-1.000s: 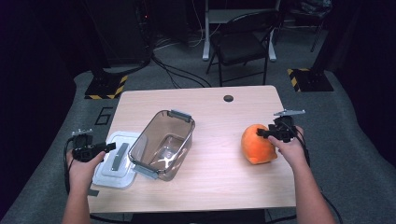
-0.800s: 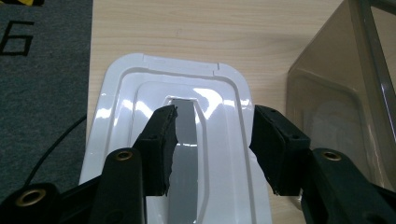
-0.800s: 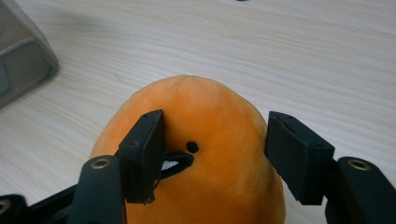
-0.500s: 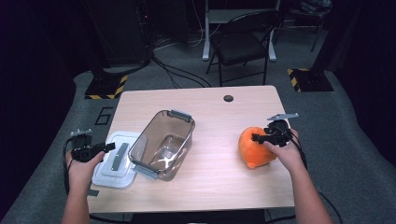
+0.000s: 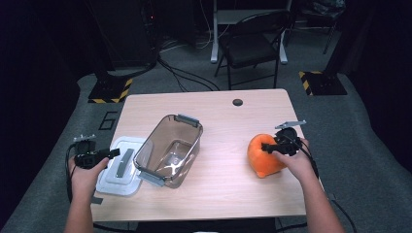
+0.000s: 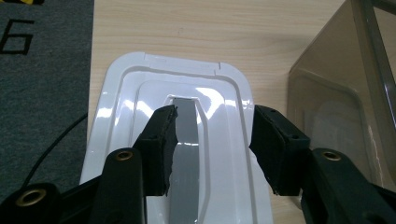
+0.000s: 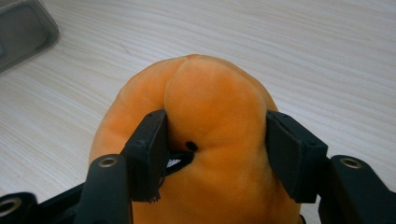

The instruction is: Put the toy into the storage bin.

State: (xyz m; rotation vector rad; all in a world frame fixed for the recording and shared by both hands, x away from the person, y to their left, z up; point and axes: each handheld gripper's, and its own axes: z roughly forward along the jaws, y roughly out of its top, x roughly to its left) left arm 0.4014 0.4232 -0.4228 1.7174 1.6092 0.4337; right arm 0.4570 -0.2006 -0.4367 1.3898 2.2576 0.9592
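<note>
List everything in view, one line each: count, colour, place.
table: 1, light wood, centre
tub: 1, smoky clear, left of table centre, tilted
lid: 1, white with grey strip, table's left edge, flat
plush toy: 1, orange, right side of table
chair: 1, dark, on the floor beyond the table
left tool: 1, black, jaws apart over the lid
right tool: 1, black, jaws either side of the plush toy, just been closing
</note>
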